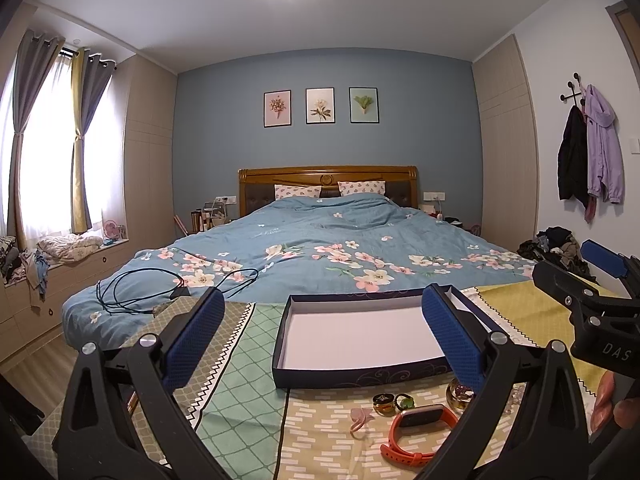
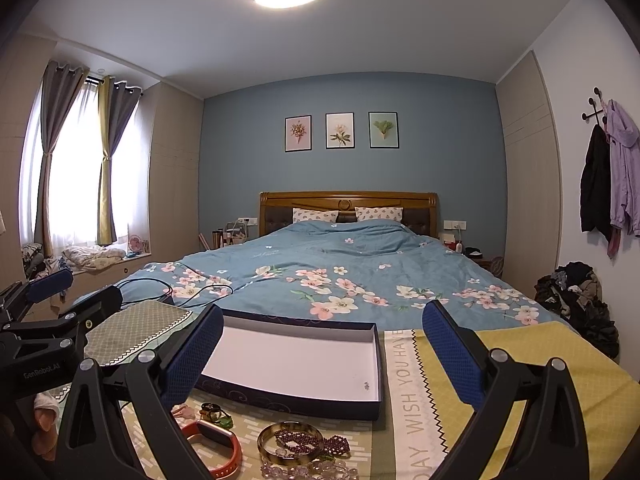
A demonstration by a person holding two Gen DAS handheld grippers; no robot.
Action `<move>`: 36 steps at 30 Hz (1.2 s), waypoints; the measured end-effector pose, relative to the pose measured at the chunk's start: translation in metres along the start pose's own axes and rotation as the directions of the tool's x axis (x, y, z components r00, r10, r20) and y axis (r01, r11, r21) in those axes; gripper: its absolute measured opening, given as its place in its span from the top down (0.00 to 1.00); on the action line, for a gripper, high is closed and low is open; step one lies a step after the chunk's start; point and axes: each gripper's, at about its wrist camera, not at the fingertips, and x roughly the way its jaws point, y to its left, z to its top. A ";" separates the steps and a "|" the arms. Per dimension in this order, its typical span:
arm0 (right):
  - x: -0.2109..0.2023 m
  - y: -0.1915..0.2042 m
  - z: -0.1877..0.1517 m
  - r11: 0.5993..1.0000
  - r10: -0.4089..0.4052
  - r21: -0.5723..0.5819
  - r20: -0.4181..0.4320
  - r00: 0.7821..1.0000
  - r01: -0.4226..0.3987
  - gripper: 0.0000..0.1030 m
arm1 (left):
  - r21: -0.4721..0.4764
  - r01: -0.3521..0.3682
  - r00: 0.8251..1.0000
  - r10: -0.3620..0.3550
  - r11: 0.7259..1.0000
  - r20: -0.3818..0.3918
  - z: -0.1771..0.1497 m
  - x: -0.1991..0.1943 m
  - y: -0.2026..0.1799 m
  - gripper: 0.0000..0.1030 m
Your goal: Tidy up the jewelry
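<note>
step: nothing picked yet, box (image 2: 296, 364) empty | my left gripper (image 1: 324, 336) and right gripper (image 2: 324, 356): jaws apart, holding nothing | next: lower onto bangle (image 2: 290, 442), frame bottom centre

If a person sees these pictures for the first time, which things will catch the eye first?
Probably the shallow dark box with its white inside, lying on the patterned cloth between the open claws. Just in front of it sits the jewelry, above all the orange band. Behind everything spreads the blue flowered bed.
</note>
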 end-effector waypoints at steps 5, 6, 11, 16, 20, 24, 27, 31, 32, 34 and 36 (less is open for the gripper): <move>0.002 -0.001 -0.001 1.000 0.001 0.001 0.001 1.000 -0.001 0.06 | 0.000 -0.002 1.000 0.002 1.000 0.001 0.001 -0.001 0.000 0.06; 0.002 -0.001 0.000 1.000 0.002 0.001 0.000 1.000 -0.002 0.06 | 0.000 -0.001 1.000 0.001 1.000 0.001 0.000 -0.001 0.000 0.06; 0.002 -0.001 0.000 1.000 0.001 0.003 0.003 1.000 -0.001 0.06 | -0.001 0.000 1.000 0.000 1.000 0.002 0.001 -0.001 0.001 0.06; 0.003 -0.001 0.000 1.000 0.002 0.005 -0.001 1.000 -0.002 0.06 | -0.001 0.001 1.000 -0.001 1.000 0.003 0.001 -0.002 0.000 0.06; 0.002 -0.001 -0.001 1.000 0.002 0.007 -0.001 1.000 -0.002 0.06 | -0.002 0.003 1.000 -0.003 1.000 0.003 0.001 -0.003 -0.001 0.06; 0.001 -0.001 -0.001 1.000 0.000 0.007 0.000 1.000 0.000 0.06 | -0.002 0.002 1.000 -0.002 1.000 0.003 0.002 -0.002 -0.001 0.06; 0.001 -0.001 -0.002 1.000 0.000 0.008 -0.001 1.000 0.000 0.06 | -0.001 0.002 1.000 -0.002 1.000 0.002 0.002 -0.002 -0.001 0.06; 0.001 0.000 -0.002 1.000 0.000 0.009 -0.005 1.000 0.001 0.06 | -0.001 0.002 1.000 -0.002 1.000 0.003 0.002 -0.003 -0.001 0.06; 0.000 0.000 -0.003 1.000 -0.001 0.009 -0.005 1.000 0.001 0.06 | -0.001 0.002 1.000 -0.002 1.000 0.003 0.002 -0.002 -0.001 0.06; 0.001 -0.001 -0.002 1.000 0.000 0.009 -0.004 1.000 0.000 0.06 | -0.002 0.003 1.000 -0.003 1.000 0.002 0.002 -0.002 -0.001 0.06; 0.001 -0.001 -0.002 1.000 -0.001 0.010 -0.004 1.000 0.001 0.06 | -0.001 0.003 1.000 -0.003 1.000 0.003 0.002 -0.002 -0.001 0.06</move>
